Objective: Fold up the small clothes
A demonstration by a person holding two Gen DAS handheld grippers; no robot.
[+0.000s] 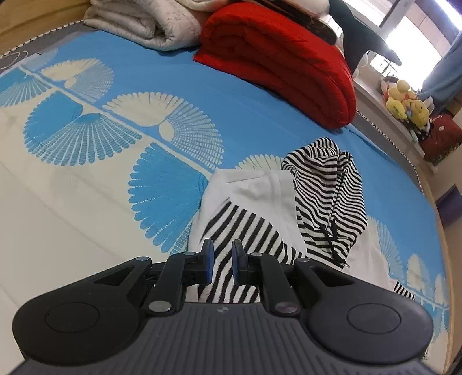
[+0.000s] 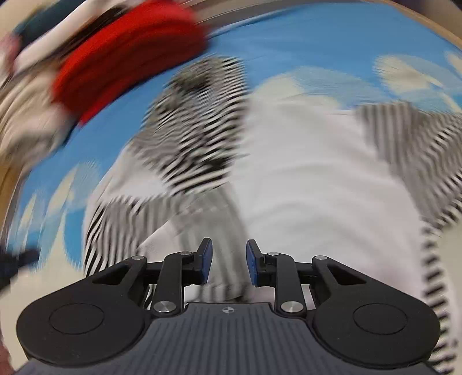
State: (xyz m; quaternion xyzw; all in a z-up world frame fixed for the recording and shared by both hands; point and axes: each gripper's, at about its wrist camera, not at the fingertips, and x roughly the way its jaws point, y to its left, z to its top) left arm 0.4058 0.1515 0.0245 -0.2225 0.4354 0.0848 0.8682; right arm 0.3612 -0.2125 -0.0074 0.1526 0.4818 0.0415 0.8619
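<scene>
Left wrist view first: the left gripper point(image 1: 222, 261) hangs over the bed point(image 1: 260, 115), jaws parted by a narrow gap, striped cloth showing through the gap but nothing pinched that I can see. The small garment point(image 1: 260, 196), white with black-and-white striped panels, lies rumpled on the bed at about 1 o'clock from the jaws, its striped hood point(image 1: 326, 178) heaped toward 2 o'clock. Behind it, at 12 o'clock, a rolled red blanket point(image 1: 283, 57), plump and quilted, and a folded cream blanket point(image 1: 144, 26) at 11. The bedsheet is smooth blue and cream with fan prints.

Over to the right wrist view, badly blurred: the right gripper point(image 2: 228, 261) is right above the white body of the garment point(image 2: 303, 178), jaws standing moderately apart, cloth below them, no grip visible. The hood point(image 2: 199, 115) sits at 12 o'clock, a striped sleeve point(image 2: 404, 138) out at 2.

My read: light, limp knit, no stiffness at all, it will sag and drag wherever it is lifted. Best taken at hems or sleeve edges, pinching a thin layer
</scene>
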